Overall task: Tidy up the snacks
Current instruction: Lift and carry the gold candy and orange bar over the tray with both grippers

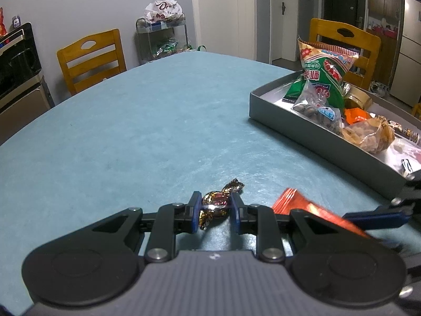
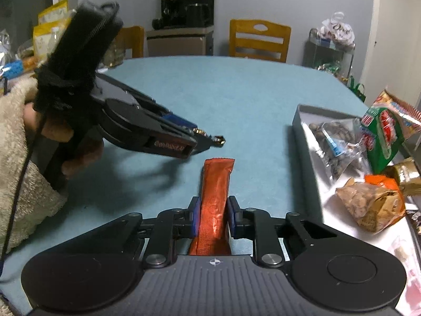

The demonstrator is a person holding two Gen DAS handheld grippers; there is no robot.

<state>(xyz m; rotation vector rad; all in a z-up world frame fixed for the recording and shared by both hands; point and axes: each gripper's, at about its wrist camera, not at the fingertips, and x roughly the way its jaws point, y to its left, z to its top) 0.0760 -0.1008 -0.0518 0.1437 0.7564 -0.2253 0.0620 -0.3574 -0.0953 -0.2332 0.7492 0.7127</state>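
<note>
1. My left gripper is squeezed tight on a small shiny candy. The candy sits between the blue pads, and its twisted ends stick out front and back.
2. My right gripper has a long orange snack packet between its blue pads. The left pad touches it, but I cannot tell if both pads press on it.
3. The packet points straight ahead from the right gripper, over the blue tabletop.
4. To the left of my right gripper I see the left gripper held by a hand in a fuzzy sleeve. The candy tip pokes out at its front.
5. To the right of both grippers is a grey tray on the tabletop. It holds a green peanut bag, a clear bag of nuts and more snacks.
6. Far ahead, past the tabletop, stand wooden chairs.
</note>
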